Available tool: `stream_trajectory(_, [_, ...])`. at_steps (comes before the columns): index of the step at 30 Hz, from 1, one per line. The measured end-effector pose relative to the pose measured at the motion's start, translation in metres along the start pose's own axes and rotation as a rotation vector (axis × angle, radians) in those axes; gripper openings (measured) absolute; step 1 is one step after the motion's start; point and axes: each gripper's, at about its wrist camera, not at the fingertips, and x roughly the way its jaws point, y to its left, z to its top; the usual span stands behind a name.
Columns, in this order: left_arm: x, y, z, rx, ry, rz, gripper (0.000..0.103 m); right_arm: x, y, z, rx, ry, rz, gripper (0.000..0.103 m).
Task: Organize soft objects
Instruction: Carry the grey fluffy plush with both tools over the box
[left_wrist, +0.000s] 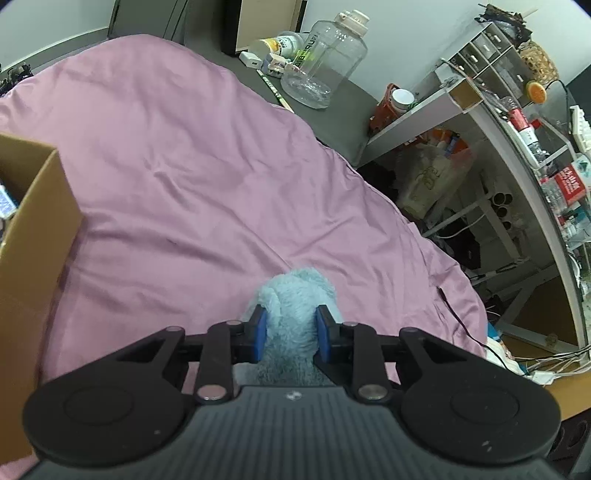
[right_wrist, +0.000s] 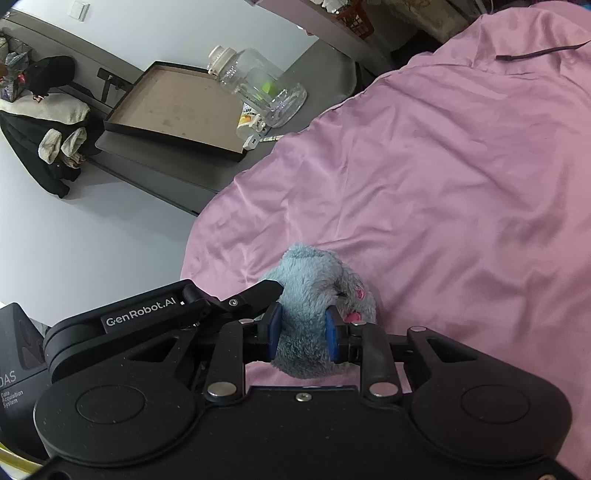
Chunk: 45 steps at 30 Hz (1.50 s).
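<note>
A: Plush (left_wrist: 295, 314) sits low over the pink sheet (left_wrist: 184, 166), pinched between the left gripper's (left_wrist: 291, 328) blue pads; a box (left_wrist: 33, 236) stands just to the left

B: Risk there?

A: The fur squashes, so it could slide out, or catch the box wall

B: Right wrist view?

A: The right gripper (right_wrist: 303, 332) clamps the same plush (right_wrist: 314, 291). Pulling apart could tear it loose, or the fingers (right_wrist: 275, 328) could snag the sheet (right_wrist: 443, 184)
</note>
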Motion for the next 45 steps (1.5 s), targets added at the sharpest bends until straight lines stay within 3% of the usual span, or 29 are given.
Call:
stream_trajectory(11, [-0.041, 0.004, -0.009, 0.023, -0.025, -0.041, 0.023, -0.028, 0.025, -0.02, -0.049, -0.049, -0.008, 0.024])
stream_trajectory(27, [-0.109, 0.032, -0.019, 0.048, -0.078, -0.029, 0.023, -0.052, 0.077, -0.064, -0.164, -0.057, 0.016, 0.024])
stream_trajectory(45, [-0.188, 0.093, -0.001, 0.021, -0.168, -0.005, 0.023, -0.046, 0.156, -0.104, -0.263, -0.008, 0.12, 0.024])
